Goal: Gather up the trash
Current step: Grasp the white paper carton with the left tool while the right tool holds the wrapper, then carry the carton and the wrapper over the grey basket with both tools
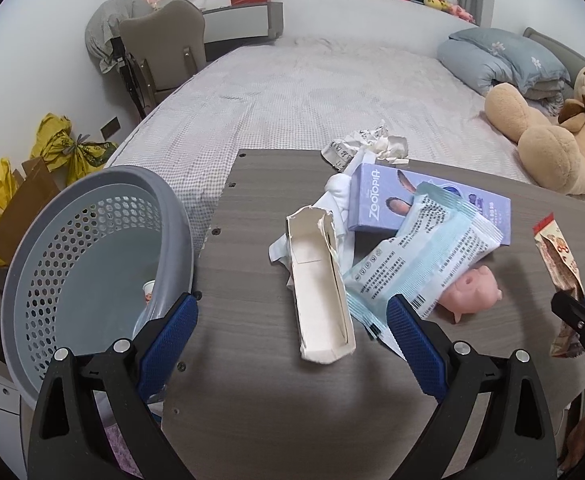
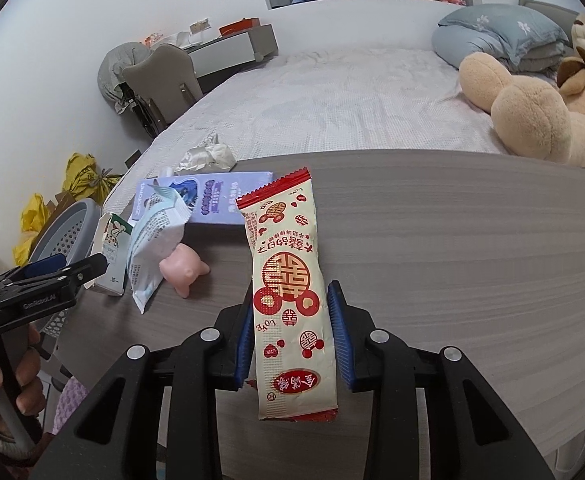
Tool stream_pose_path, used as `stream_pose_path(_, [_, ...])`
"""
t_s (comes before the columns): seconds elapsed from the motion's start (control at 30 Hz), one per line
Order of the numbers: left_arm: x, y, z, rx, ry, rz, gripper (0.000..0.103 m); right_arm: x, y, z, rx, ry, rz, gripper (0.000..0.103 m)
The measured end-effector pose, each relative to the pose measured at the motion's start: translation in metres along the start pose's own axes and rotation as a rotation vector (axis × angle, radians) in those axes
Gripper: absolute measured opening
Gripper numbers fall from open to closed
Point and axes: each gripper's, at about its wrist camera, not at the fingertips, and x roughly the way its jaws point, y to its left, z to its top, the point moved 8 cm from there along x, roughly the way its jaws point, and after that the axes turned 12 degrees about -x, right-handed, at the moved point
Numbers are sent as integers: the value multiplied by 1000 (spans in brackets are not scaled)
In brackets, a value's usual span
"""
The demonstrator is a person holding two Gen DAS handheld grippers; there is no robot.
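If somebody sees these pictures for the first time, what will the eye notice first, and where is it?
First the red-and-cream wrapper, held up between the right gripper's blue pads over the table. Next the trash heap at mid-table: a torn white box, a purple box and a pink pig. A grey basket waits at the table's left edge.

Grey wood-grain table (image 1: 252, 320) (over the bed (image 1: 312, 92)) carries torn carton (image 1: 320, 288), wrappers.
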Motion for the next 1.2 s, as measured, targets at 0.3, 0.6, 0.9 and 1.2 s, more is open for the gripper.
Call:
stream_pose_path(0.3, [16, 2, -2, -10, 26, 1, 78, 3, -6, -2, 25, 1, 3, 33])
stream_pose_path(0.6, [21, 0, -6, -38, 87, -94, 33, 3, -2, -2, 25, 1, 10, 33])
stream_pose_path(0.9, [11, 8, -9, -48, 77, -100, 29, -1, 1, -1, 17, -6, 8, 33])
stream_pose_path(1.2, [-25, 12, -12, 1, 17, -92, 29, -9, 12, -1, 2, -14, 11, 33])
